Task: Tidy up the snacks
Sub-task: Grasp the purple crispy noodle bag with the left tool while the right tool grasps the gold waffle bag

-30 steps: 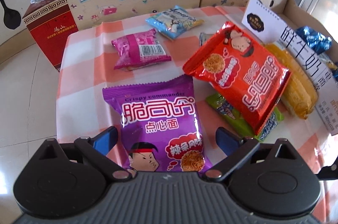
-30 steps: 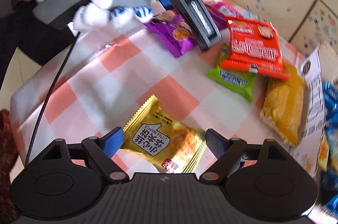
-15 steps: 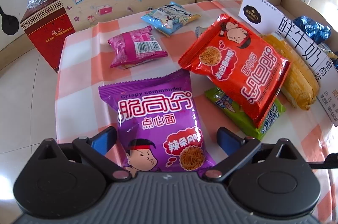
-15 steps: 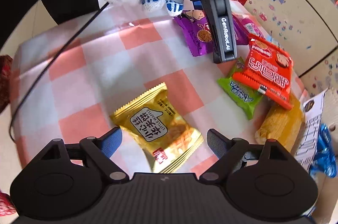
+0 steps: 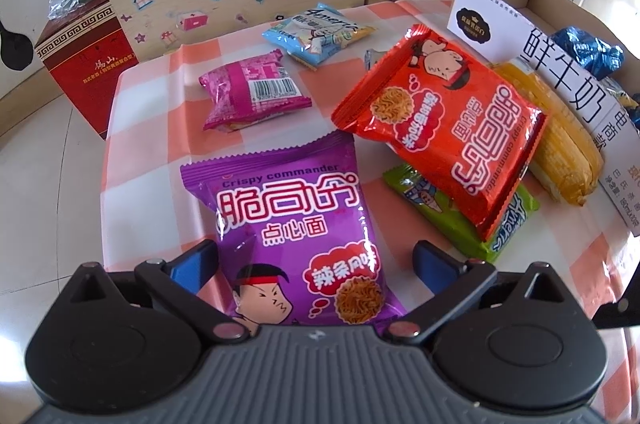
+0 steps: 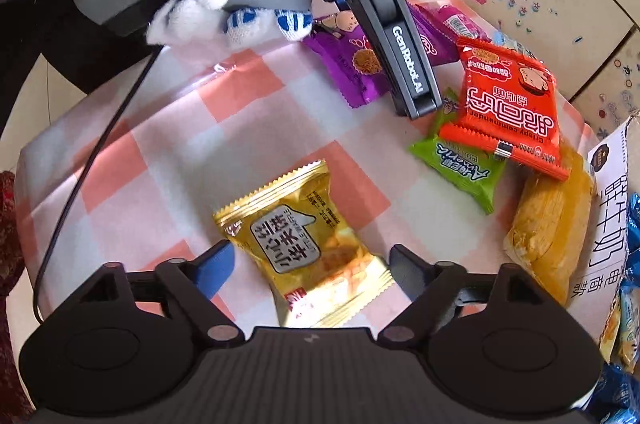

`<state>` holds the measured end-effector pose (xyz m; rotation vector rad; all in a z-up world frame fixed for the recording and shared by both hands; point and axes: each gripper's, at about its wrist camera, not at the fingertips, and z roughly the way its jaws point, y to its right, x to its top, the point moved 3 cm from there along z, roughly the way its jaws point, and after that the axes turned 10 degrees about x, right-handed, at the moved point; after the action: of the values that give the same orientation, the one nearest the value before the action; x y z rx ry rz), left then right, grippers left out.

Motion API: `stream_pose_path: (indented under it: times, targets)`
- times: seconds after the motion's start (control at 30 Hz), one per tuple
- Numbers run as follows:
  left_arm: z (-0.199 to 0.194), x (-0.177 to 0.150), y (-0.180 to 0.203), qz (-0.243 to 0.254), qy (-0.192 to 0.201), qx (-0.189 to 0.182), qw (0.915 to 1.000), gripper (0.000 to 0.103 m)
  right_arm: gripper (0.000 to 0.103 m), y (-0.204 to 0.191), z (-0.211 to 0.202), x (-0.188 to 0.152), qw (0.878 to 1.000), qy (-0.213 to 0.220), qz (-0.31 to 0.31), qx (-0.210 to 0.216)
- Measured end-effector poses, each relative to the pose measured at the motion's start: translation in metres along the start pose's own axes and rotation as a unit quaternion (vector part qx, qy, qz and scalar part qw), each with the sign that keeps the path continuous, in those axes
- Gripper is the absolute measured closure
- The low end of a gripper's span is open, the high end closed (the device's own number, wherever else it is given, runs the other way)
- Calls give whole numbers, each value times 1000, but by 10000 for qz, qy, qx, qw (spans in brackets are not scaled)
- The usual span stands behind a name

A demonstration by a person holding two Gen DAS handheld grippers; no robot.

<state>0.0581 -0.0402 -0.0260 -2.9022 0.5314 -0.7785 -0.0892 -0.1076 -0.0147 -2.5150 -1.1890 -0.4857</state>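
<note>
My left gripper point(image 5: 314, 258) is open, its jaws on either side of a purple noodle snack bag point(image 5: 296, 232) lying on the checked tablecloth point(image 5: 152, 128). My right gripper point(image 6: 310, 260) is open around a gold wafer packet point(image 6: 304, 244) on the cloth. A red noodle bag point(image 5: 444, 120) lies partly on a green packet point(image 5: 460, 220), next to a yellow packet point(image 5: 560, 148). The left gripper also shows in the right wrist view point(image 6: 404, 64), over the purple bag point(image 6: 348, 64).
A pink packet point(image 5: 252, 92) and a light blue packet point(image 5: 320, 32) lie farther back. A cardboard box point(image 5: 532, 20) with blue snacks point(image 5: 588, 48) stands at the right table edge. A red carton point(image 5: 84, 56) sits on the floor to the left.
Both grippers have pulled back and up slightly; the snacks sit farther from the cameras. The purple bag and gold packet lie where they were, and the jaws stay open.
</note>
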Motion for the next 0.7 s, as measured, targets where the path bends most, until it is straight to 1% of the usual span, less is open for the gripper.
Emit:
stream_pose_path:
  times: [0.03,0.07,0.17,0.3,0.33,0.43,0.5,0.7]
  targets:
    - [0,0,0,9,7,0,10000,1,27,0,0,1,10000,34,49,7]
    - [-1,-1,1,21,6,-6,10000,1,28,1,1,2,10000,47,83,0]
    - [-3,-2,0,-27,0,-122,9999,9,32,0,0,2,9999,79,129,12]
    - [-12,-2,3,51,117,-231,9997,31,34,2,0,5,9995,189,254,-47]
    - [-13,-2,4,62,127,-227,9996,34,34,3,-2,5,9992,237,306,-66]
    - [-15,-3,3,37,173,-233,9996,38,35,10,-8,8,9978,431,490,-125]
    - [-15,-4,1,0,172,-220,9996,38,35,13,-12,9,9968,534,566,-184]
    - [-17,-6,-9,-110,172,-78,9998,38,35,24,-23,10,9917,796,827,-570]
